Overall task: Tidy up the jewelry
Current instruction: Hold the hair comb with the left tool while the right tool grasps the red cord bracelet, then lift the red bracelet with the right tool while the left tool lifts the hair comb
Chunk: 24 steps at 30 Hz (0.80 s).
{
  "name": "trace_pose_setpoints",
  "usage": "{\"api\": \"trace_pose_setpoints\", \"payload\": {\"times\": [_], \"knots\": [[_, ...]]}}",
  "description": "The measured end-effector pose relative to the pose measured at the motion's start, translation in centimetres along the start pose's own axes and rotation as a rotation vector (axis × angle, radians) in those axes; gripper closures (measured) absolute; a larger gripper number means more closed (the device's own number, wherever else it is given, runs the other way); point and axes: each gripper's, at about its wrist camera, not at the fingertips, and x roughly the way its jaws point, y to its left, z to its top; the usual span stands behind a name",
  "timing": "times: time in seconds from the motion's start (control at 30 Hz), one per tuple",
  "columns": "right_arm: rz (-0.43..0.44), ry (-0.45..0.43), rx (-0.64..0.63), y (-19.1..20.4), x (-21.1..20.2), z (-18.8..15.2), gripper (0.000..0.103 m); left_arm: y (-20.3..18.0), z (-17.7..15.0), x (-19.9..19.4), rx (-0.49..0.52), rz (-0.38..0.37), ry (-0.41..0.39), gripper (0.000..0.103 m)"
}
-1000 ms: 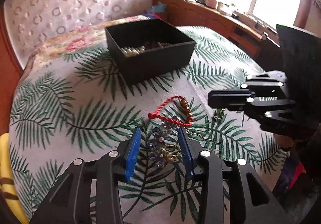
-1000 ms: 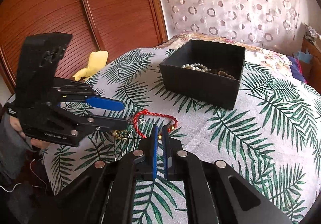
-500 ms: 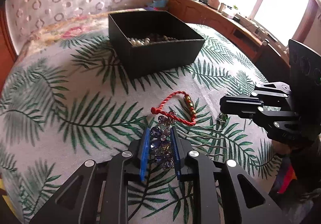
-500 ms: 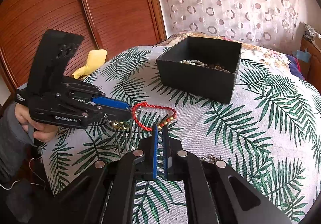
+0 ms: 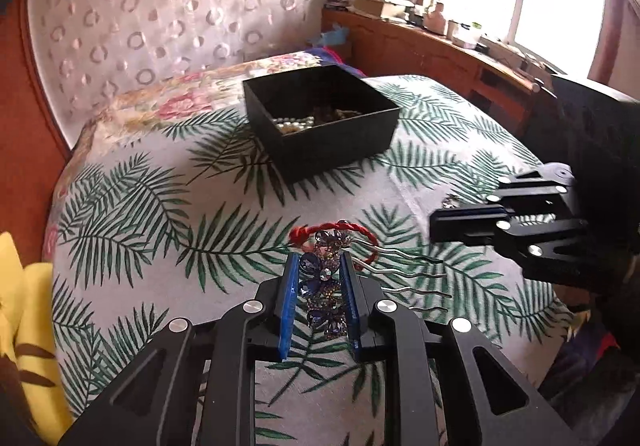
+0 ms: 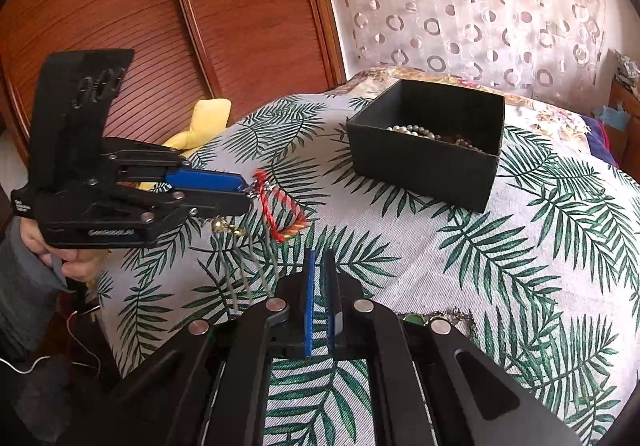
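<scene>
My left gripper [image 5: 320, 266] is shut on a purple jewelled hair comb [image 5: 323, 286] and holds it above the bed; its silver prongs [image 5: 416, 278] stick out to the right. A red cord bracelet [image 5: 340, 228] hangs with the comb, and in the right wrist view [image 6: 280, 206] it dangles from the left gripper [image 6: 244, 190]. A black box [image 5: 320, 126] with pearls inside stands farther back, also in the right wrist view [image 6: 428, 150]. My right gripper [image 6: 319, 258] is shut and empty, hovering to the right of the comb.
The bed has a palm-leaf cover [image 5: 160, 226]. A small gold piece [image 6: 228, 228] hangs below the left gripper. A green-stone chain [image 6: 436, 320] lies by the right gripper. A yellow cushion [image 6: 200, 126] lies at the left edge. A wooden wardrobe [image 6: 200, 26] stands behind.
My left gripper closed on the jewelled comb and lifted it off the cover, pulling the red bracelet up with it. The right gripper drew back slightly, still shut.
</scene>
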Motion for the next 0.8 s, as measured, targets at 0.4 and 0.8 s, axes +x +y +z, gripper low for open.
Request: {"api": "trace_pose_setpoints", "payload": {"times": [0.4, 0.8], "knots": [[0.042, -0.011, -0.003, 0.0, -0.3, 1.1, 0.088, -2.9, 0.9, 0.6, 0.135, 0.017, 0.068, 0.084], [0.103, 0.02, 0.016, 0.0, 0.6, 1.2, 0.088, -3.9, 1.1, 1.4, 0.18, 0.016, 0.091, 0.084]]}}
